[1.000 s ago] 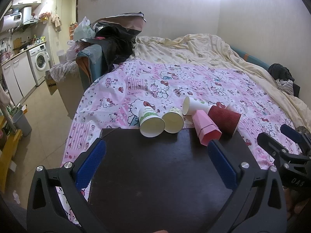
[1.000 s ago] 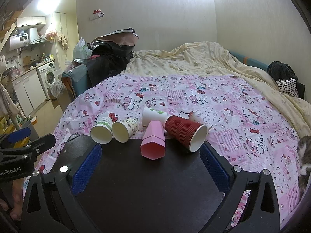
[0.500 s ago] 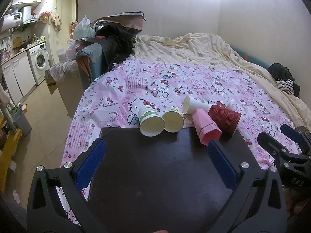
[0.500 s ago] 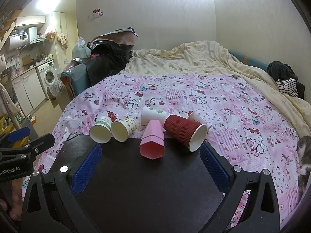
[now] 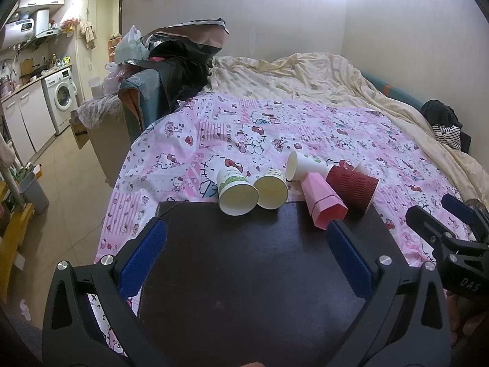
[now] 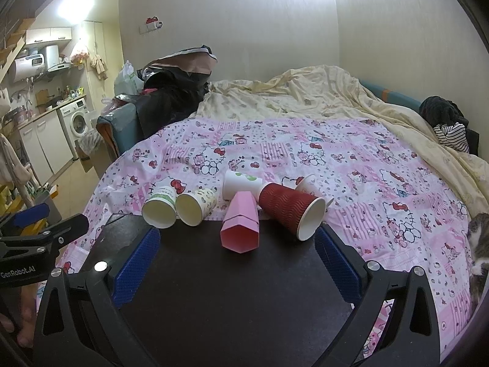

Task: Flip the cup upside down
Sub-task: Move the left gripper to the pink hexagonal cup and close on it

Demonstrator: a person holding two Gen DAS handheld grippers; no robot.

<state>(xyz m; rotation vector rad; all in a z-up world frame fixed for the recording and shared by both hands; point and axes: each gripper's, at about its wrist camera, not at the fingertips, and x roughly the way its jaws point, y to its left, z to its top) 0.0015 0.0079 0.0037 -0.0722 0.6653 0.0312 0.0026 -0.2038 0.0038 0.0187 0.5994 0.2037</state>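
Observation:
Several cups lie on their sides along the far edge of a dark board [image 5: 244, 260] on the bed. From the left: a white cup with a green print [image 5: 236, 191], a cream patterned cup [image 5: 272, 188], a white cup [image 5: 302, 165] behind, a pink faceted cup [image 5: 322, 202], a red ribbed cup [image 5: 353, 188]. They also show in the right wrist view: green-print cup [image 6: 160, 209], cream cup [image 6: 195, 206], pink cup [image 6: 241, 229], red cup [image 6: 290, 209]. My left gripper [image 5: 244, 244] is open and empty above the board. My right gripper [image 6: 237, 257] is open and empty too.
The board [image 6: 232, 290] rests on a pink cartoon-print sheet [image 5: 305, 128]. A cream duvet [image 5: 305, 76] lies behind. A cat [image 6: 478, 244] lies at the right edge. The kitchen floor drops off to the left [image 5: 61, 168].
The right wrist view has shifted slightly; the cups sit a little further left in it. Nothing has been grasped.

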